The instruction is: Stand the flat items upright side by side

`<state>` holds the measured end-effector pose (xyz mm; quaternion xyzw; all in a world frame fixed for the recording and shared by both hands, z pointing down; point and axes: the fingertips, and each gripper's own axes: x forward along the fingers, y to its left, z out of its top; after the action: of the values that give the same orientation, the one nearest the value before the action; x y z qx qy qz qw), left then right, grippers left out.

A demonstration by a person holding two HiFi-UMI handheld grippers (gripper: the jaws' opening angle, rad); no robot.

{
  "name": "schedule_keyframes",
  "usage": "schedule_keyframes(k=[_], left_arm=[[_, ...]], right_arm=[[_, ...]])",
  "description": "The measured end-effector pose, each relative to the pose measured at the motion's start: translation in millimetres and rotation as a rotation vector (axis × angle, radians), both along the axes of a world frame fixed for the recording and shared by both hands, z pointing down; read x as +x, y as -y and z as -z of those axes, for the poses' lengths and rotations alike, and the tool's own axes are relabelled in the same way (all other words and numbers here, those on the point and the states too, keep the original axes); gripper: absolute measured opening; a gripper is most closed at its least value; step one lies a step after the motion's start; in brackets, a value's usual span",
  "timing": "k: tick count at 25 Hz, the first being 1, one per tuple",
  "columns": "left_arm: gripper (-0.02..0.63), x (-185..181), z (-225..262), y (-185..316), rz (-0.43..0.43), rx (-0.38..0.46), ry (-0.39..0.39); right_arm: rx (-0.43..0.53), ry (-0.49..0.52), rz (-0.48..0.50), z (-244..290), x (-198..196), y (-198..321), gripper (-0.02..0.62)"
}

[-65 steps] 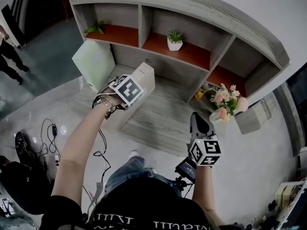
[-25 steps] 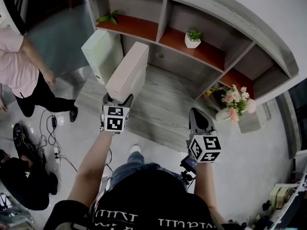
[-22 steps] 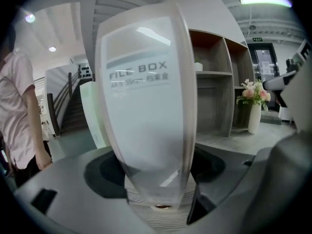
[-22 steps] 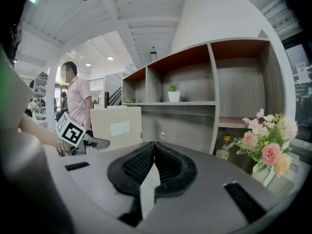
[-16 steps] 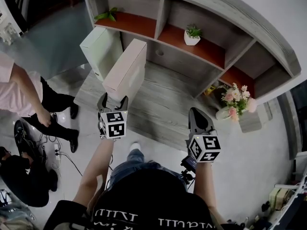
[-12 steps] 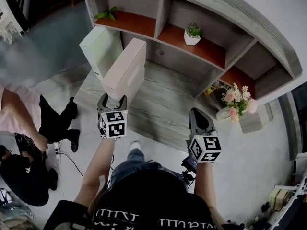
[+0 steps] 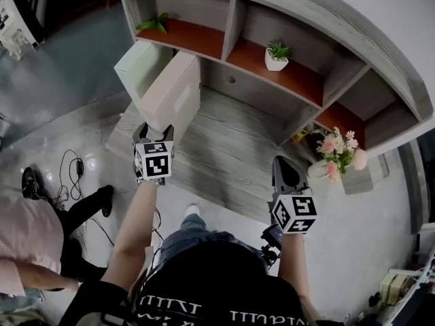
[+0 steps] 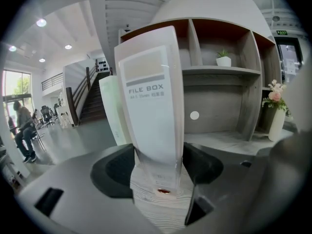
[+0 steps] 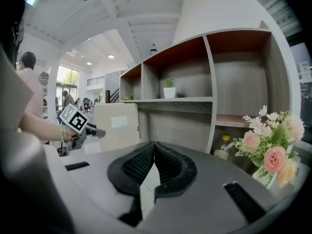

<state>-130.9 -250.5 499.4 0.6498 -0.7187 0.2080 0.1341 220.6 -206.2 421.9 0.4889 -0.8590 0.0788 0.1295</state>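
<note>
slim white file box (image 8: 151,106) now stands upright, left fingers (image 8: 116,172) clamping, right fingers (image 9: 138,167) clenched.

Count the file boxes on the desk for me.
2. The nearer file box stands upright between the jaws of the left gripper; the farther file box stands upright just behind it, to its left. None other shows.

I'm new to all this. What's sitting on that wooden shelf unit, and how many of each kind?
File boxes: 2 (near file box, far file box)
Small green plants: 2
Vase of flowers: 1
Small bottle: 1
Total: 6
</note>
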Motion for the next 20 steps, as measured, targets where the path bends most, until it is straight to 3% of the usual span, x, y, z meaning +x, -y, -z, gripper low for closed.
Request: schedule_keyframes(k=[13, 20], left_arm=[[0.313, -57, 7, 50, 0.053, -0.035, -0.059], [0.309, -82, 11, 63, 0.119, -0.022, 0.075]], right_arm=[[-0.005, -0.026, 0.000, 0, -19, 24, 0.015], [-0.012, -0.042, 0.011, -3, -34, 27, 0.015]])
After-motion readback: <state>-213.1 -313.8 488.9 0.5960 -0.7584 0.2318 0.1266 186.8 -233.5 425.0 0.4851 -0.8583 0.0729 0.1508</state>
